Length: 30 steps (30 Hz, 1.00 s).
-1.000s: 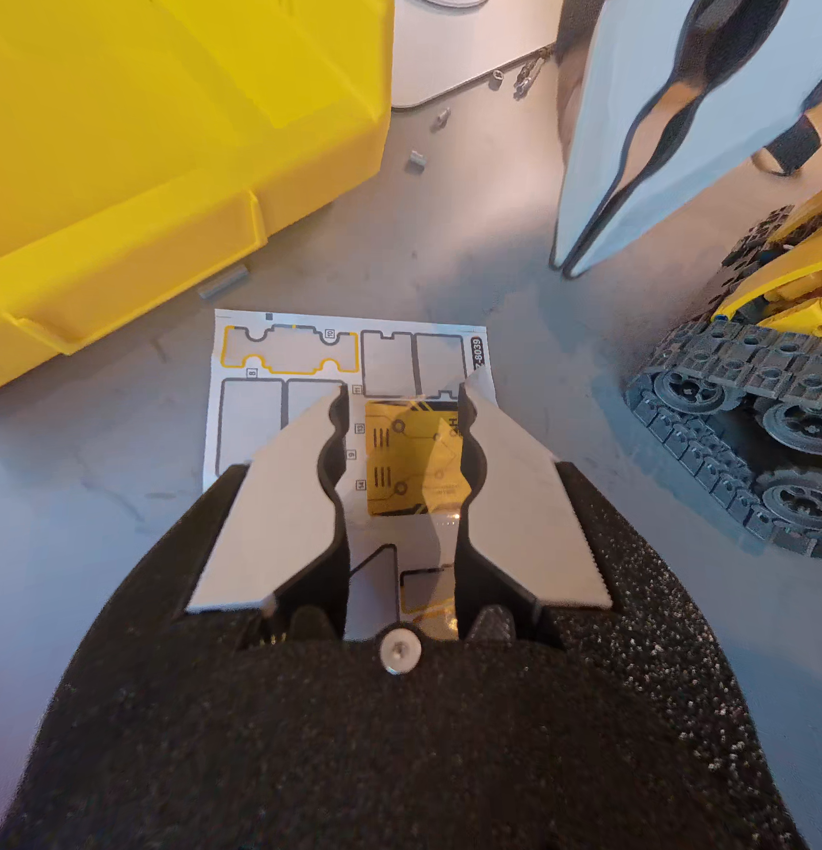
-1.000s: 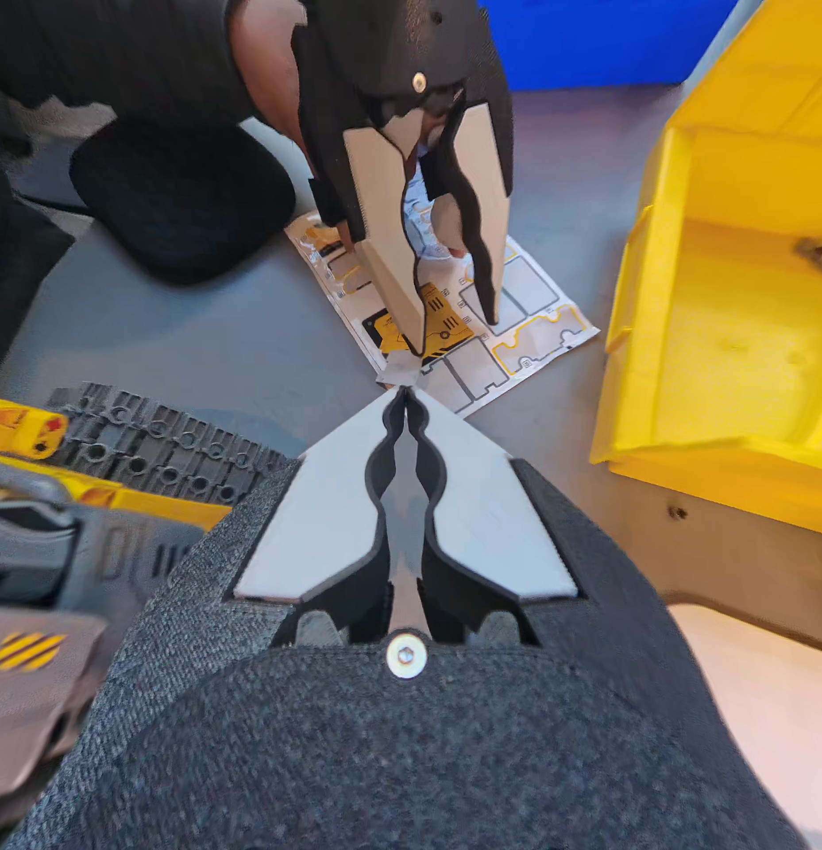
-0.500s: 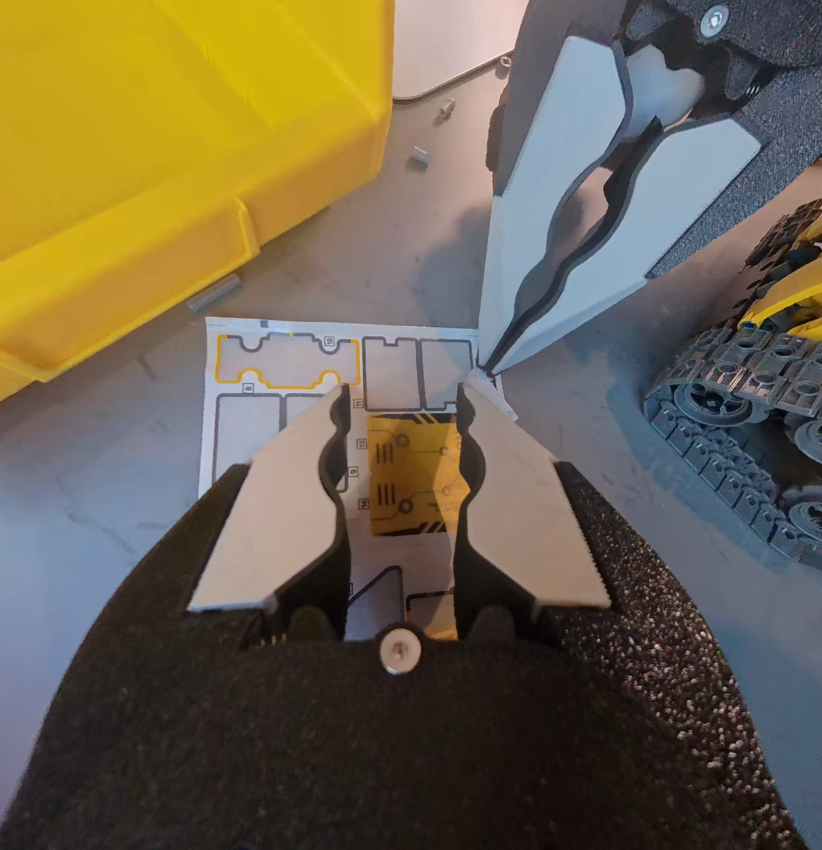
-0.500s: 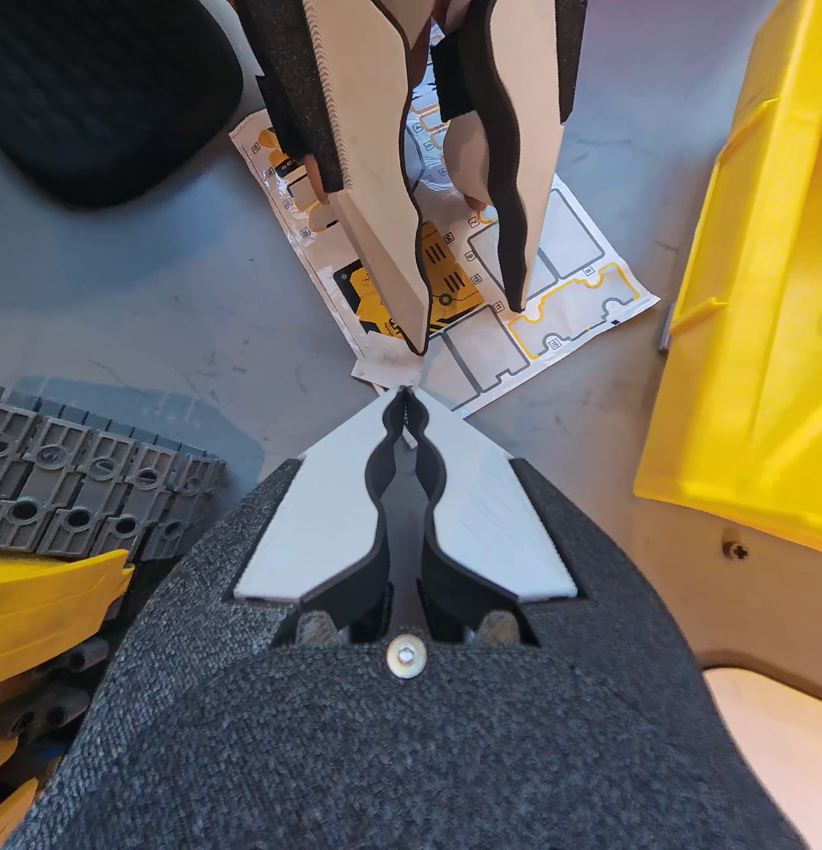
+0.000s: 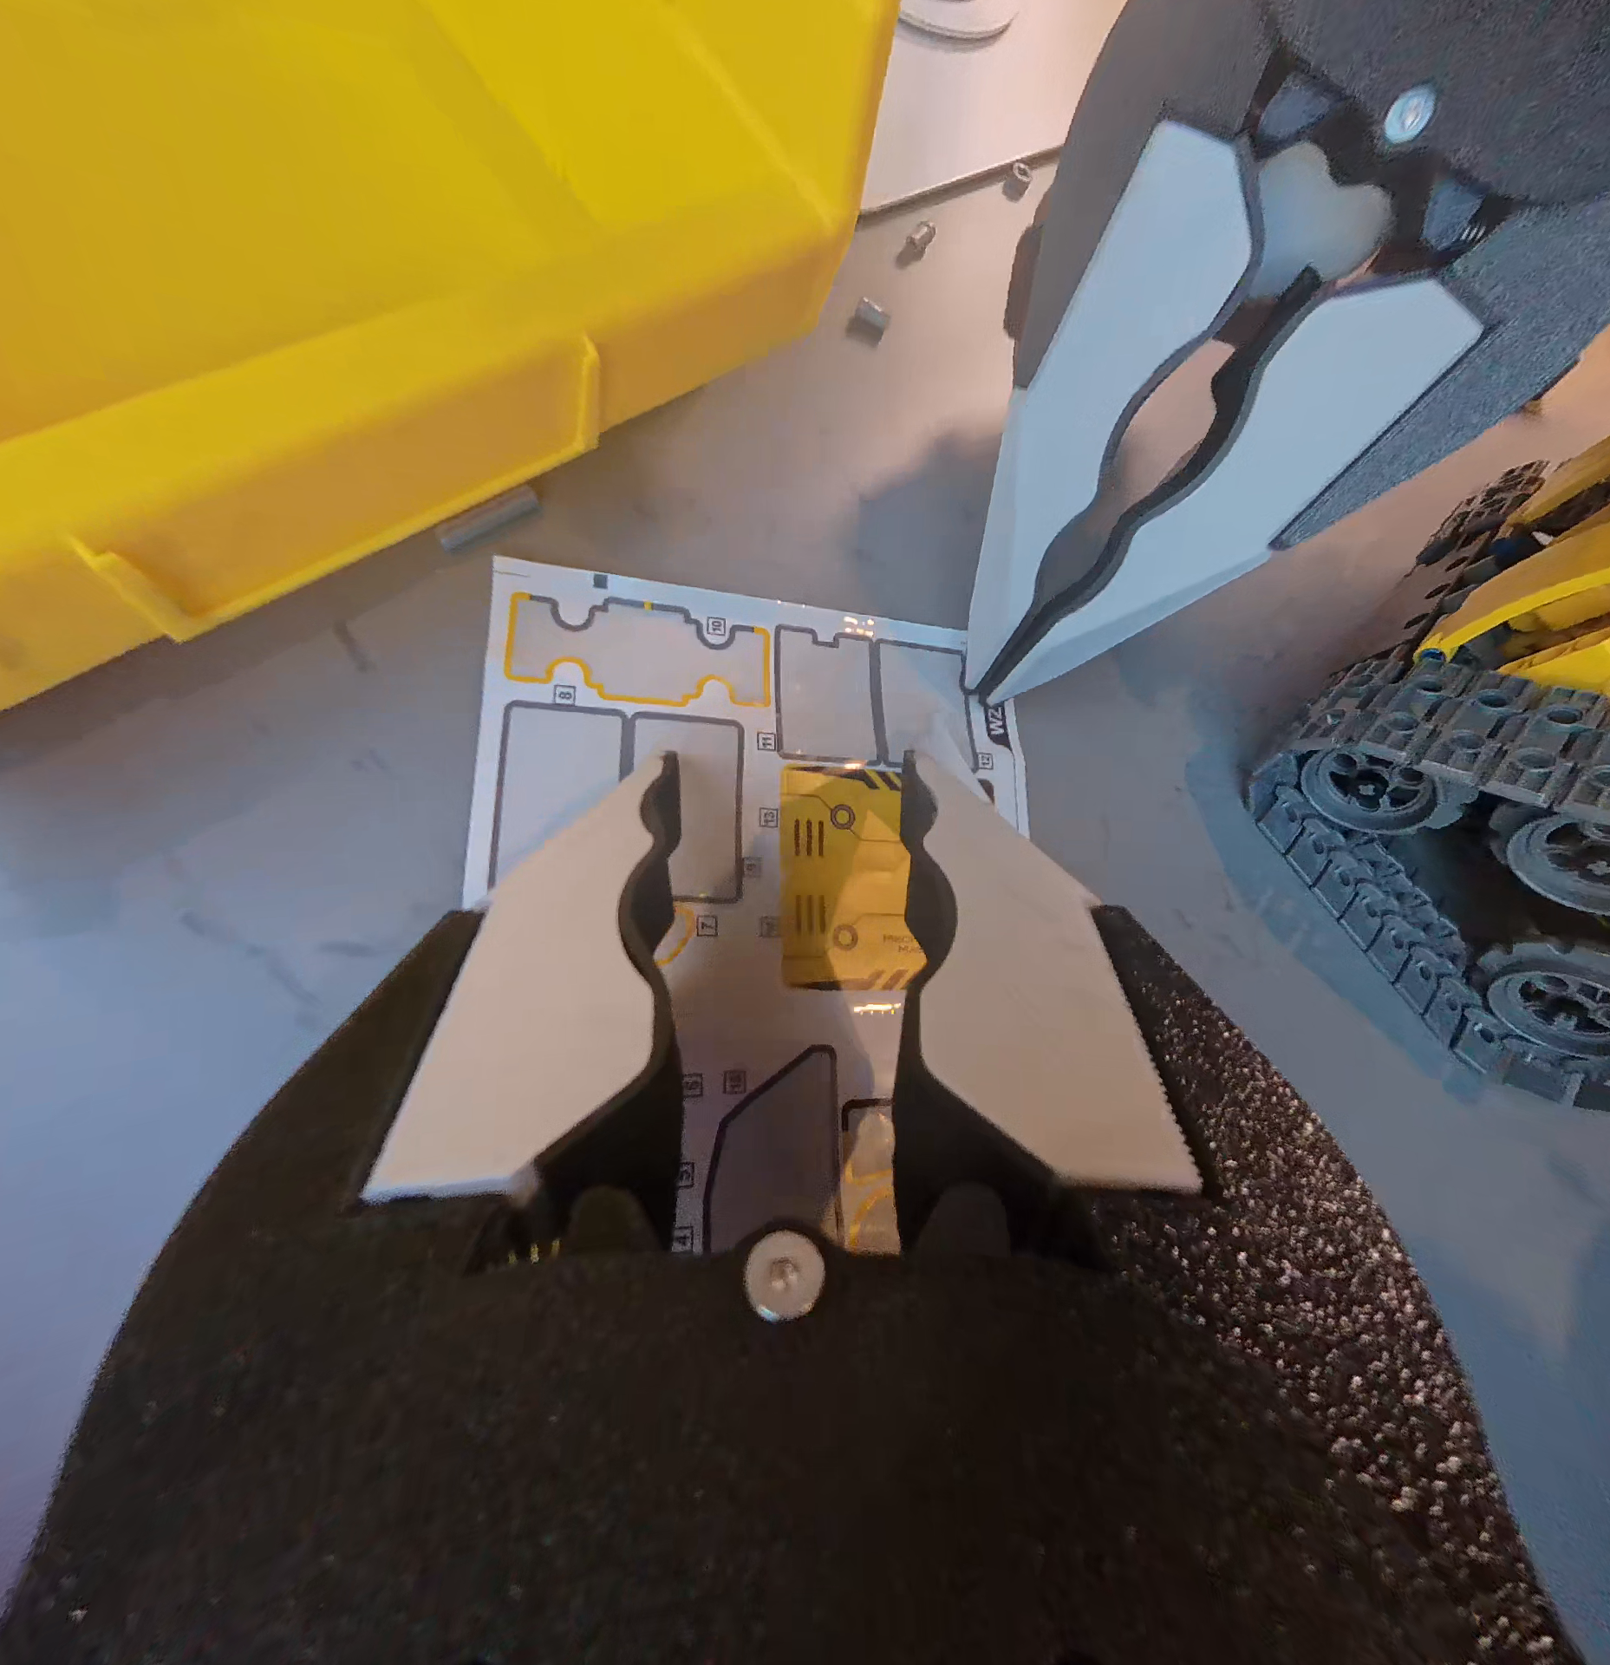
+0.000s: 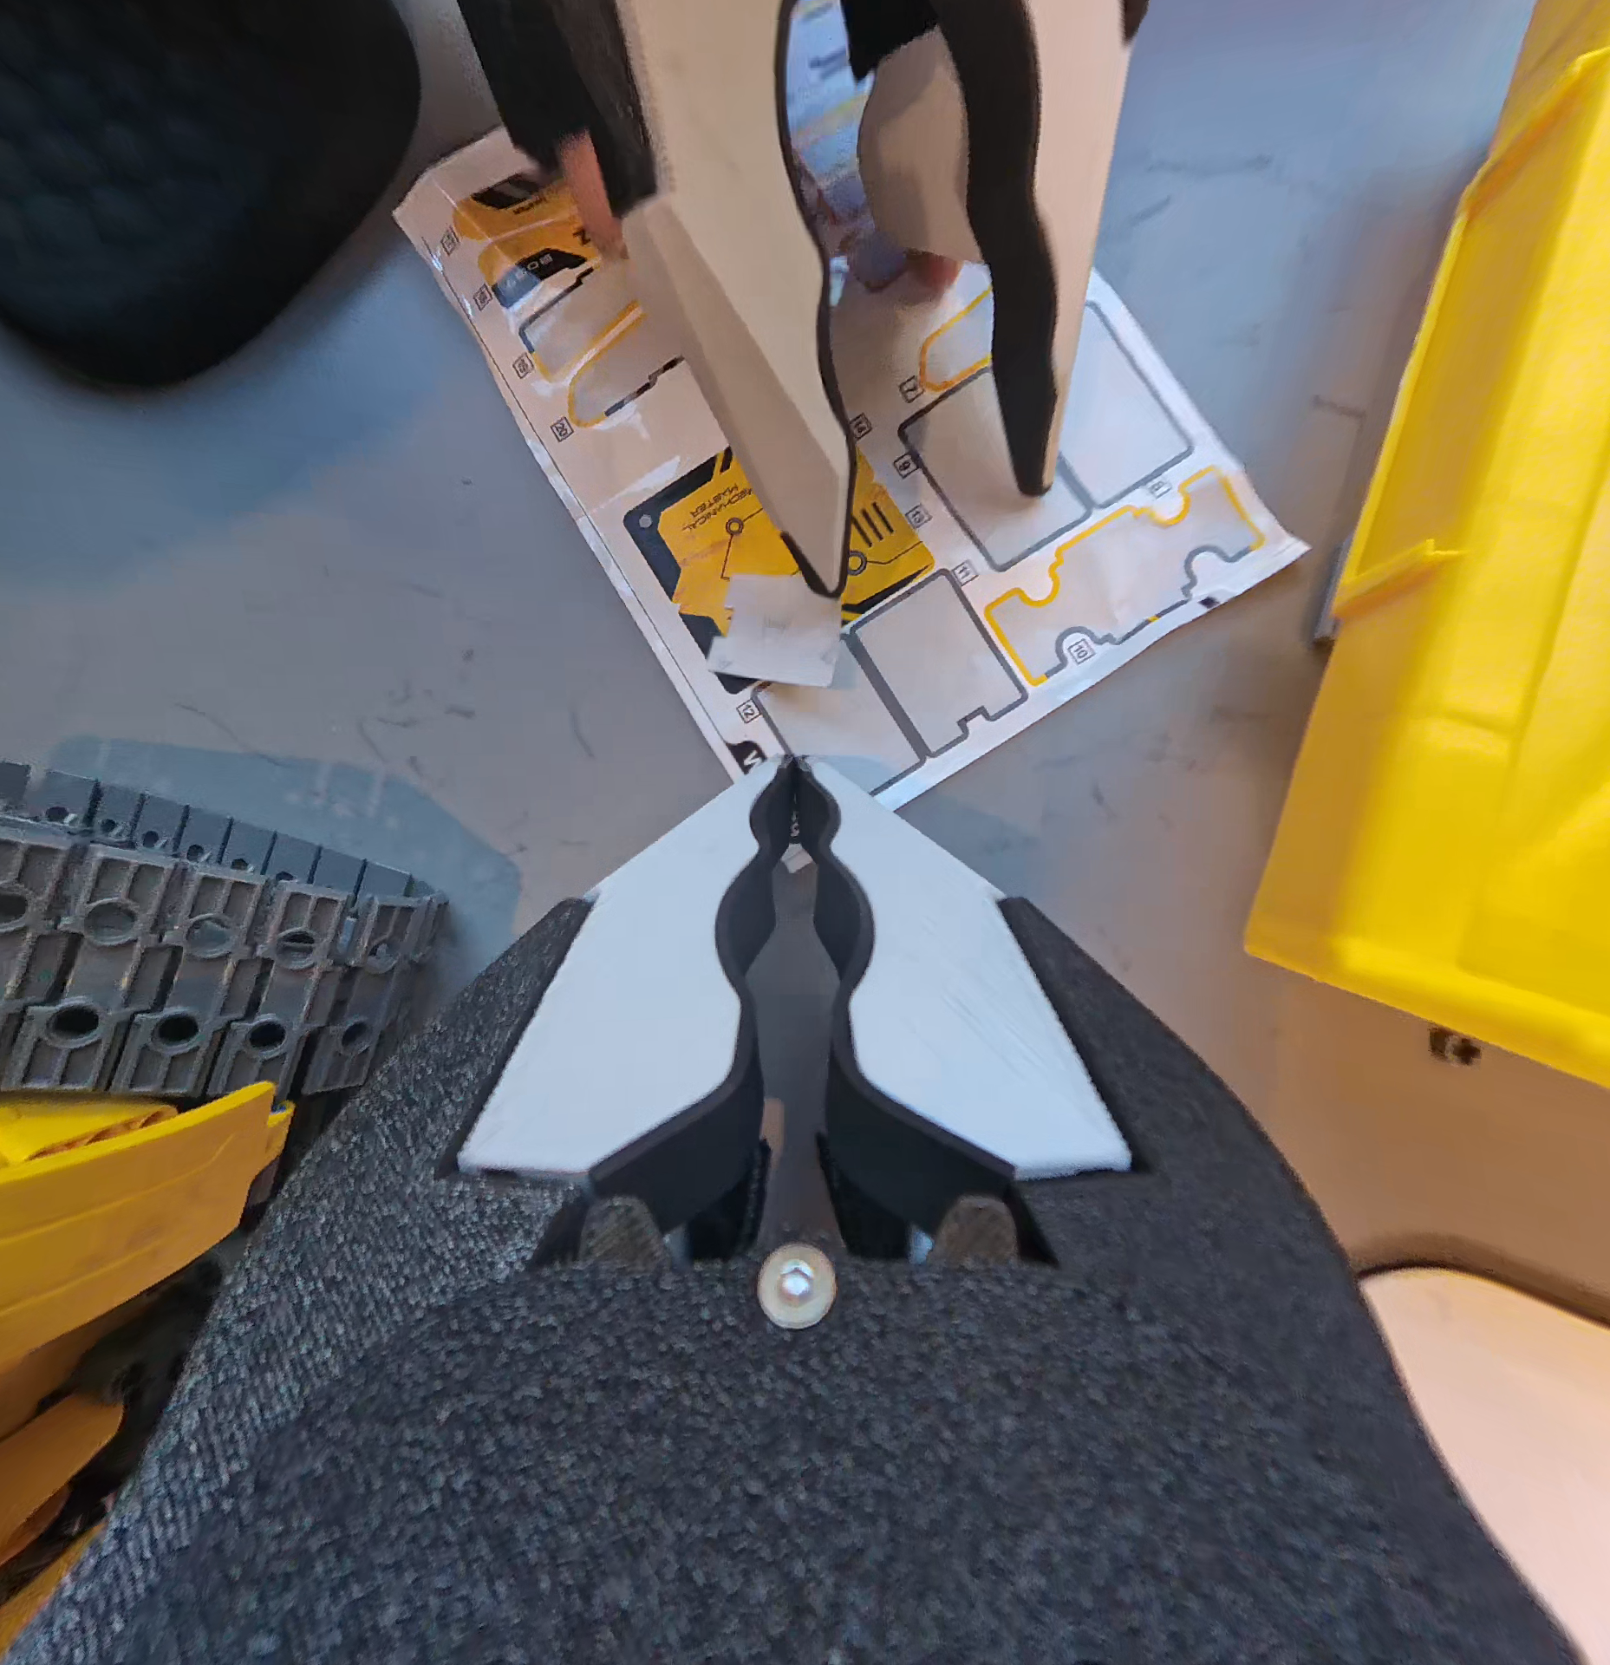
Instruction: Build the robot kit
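Left gripper [image 5: 787,766] body: black, coarse speckled covering, broad and rounded, narrowing toward the fingers.
Left gripper fingers [image 5: 549,973]: pale grey flat wedges tapering to points, with black wavy inner edges; the right finger's outer edge is finely toothed.
Left gripper screw [image 5: 783,1275]: one round silver screw, centred just behind the finger roots.
Right gripper [image 6: 794,764] body: dark grey woven-looking covering, the same rounded shape.
Right gripper fingers [image 6: 643,1009]: whitish-grey wedges, black scalloped inner edges.
Right gripper screw [image 6: 794,1290]: a shiny silver head, centred behind the fingers.
Finger roots: small dark rounded pieces sit either side of each screw.
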Motion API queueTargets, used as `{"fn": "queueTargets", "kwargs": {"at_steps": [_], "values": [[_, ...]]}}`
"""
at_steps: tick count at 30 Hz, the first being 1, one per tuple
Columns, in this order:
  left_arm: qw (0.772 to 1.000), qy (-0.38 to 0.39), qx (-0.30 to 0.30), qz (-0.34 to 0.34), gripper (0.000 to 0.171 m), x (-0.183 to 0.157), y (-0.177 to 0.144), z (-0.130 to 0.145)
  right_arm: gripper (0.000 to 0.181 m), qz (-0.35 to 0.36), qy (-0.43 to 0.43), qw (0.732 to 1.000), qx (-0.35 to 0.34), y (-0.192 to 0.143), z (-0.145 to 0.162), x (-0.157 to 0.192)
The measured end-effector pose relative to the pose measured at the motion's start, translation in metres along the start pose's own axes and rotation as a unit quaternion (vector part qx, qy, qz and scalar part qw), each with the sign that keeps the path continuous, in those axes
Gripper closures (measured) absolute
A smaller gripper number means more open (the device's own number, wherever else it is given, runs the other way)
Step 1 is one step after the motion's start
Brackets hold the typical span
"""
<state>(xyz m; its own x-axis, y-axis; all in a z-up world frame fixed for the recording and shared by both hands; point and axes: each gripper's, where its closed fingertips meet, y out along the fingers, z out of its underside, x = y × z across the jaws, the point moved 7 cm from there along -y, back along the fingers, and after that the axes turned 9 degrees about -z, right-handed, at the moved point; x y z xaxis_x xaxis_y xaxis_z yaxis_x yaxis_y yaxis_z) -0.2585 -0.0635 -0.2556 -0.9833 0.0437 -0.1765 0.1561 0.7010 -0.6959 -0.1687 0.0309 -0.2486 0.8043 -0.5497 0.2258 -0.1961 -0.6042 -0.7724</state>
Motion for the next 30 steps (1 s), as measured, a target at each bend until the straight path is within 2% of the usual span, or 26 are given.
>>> {"fn": "queueTargets", "kwargs": {"at_steps": [3,10,20,26,30], "values": [[1.0,0.02,0.004,-0.011,0.124,-0.003,0.002,-0.001,0.181,-0.008,-0.002,0.999,-0.043,-0.007,-0.007,0.003],[0.998,0.051,0.009,-0.029,0.122,-0.007,0.006,-0.002,0.181,0.002,-0.004,0.999,-0.044,0.001,-0.006,-0.003],[0.997,0.064,0.009,-0.035,0.121,-0.008,0.007,-0.002,0.181,-0.004,0.021,1.0,-0.004,0.008,-0.006,-0.006],[0.999,0.004,-0.038,-0.013,0.12,0.006,-0.013,-0.012,0.181,-0.02,0.055,0.998,0.019,0.009,-0.009,-0.009],[0.999,0.016,-0.026,-0.014,0.118,0.005,-0.013,-0.004,0.181,-0.023,0.062,0.998,0.013,0.009,-0.009,-0.009]]}}
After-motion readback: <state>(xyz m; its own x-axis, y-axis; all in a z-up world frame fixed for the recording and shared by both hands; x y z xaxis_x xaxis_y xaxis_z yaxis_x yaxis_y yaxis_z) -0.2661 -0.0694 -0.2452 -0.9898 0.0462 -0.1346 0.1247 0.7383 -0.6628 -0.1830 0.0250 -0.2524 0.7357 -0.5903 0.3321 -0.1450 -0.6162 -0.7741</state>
